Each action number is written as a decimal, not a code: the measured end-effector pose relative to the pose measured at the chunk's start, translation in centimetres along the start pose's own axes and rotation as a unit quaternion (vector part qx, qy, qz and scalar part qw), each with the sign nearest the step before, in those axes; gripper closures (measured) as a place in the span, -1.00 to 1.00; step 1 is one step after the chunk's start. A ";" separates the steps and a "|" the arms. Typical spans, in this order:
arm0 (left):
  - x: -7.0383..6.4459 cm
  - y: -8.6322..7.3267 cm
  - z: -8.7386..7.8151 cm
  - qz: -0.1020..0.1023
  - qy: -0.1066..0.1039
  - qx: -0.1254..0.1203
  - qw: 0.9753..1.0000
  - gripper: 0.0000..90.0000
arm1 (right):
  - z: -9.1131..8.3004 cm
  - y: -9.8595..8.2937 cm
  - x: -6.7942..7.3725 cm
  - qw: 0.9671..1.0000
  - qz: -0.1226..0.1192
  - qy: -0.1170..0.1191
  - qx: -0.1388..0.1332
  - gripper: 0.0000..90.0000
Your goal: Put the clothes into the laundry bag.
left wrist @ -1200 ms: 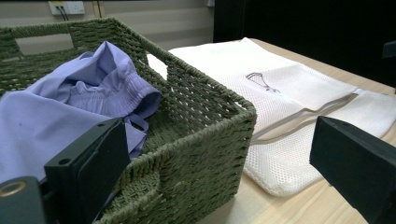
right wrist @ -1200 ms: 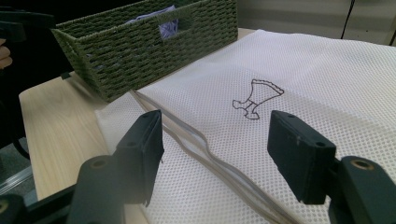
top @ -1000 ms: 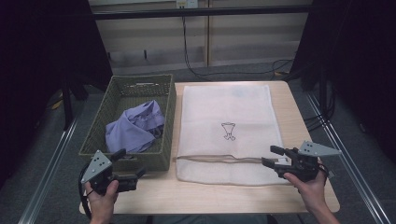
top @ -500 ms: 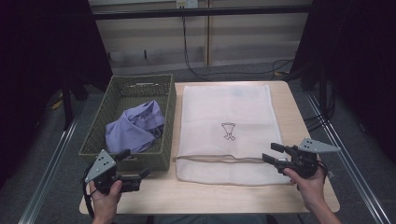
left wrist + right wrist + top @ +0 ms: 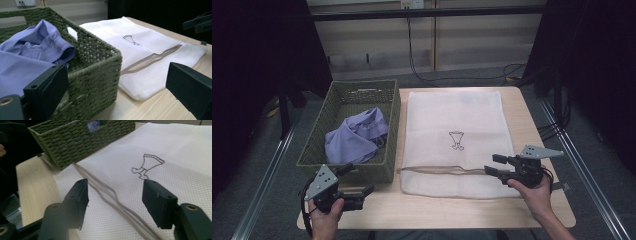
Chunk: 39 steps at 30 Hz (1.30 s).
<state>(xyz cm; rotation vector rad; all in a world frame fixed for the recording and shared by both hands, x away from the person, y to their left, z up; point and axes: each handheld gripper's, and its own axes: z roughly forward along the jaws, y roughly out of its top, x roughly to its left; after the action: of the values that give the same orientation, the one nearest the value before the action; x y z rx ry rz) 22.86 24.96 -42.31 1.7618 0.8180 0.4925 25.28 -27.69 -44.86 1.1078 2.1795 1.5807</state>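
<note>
A white mesh laundry bag (image 5: 452, 115) lies flat on the table, its grey zipper (image 5: 442, 170) running along the near end. To its left stands a green woven basket (image 5: 393, 125) holding a crumpled lavender shirt (image 5: 354, 137). My right gripper (image 5: 493, 165) is open low over the bag's near right part, and its jaws straddle the zipper (image 5: 105, 190) in the right gripper view (image 5: 117, 200). My left gripper (image 5: 357, 180) is open at the basket's near right corner (image 5: 100, 57), with nothing between its jaws (image 5: 120, 87).
The bag carries a small black printed figure (image 5: 456, 140) at its middle. Bare wooden tabletop (image 5: 437, 210) runs along the near edge between my hands. Dark curtains flank the table, and cables lie on the floor behind it.
My right gripper has edged left along the bag's near end toward the zipper. The left gripper has shifted slightly right beside the basket. Both stay open.
</note>
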 end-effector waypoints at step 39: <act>0.2 0.0 0.3 0.002 -0.017 0.004 1.000 -0.90 | 9.0 3.9 -0.1 0.990 -0.039 0.075 0.111 0.48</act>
<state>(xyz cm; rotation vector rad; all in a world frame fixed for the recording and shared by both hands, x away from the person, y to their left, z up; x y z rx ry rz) 23.17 24.96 -42.45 1.7748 0.7943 0.4612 32.23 -20.80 -44.94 0.9751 2.5165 1.4603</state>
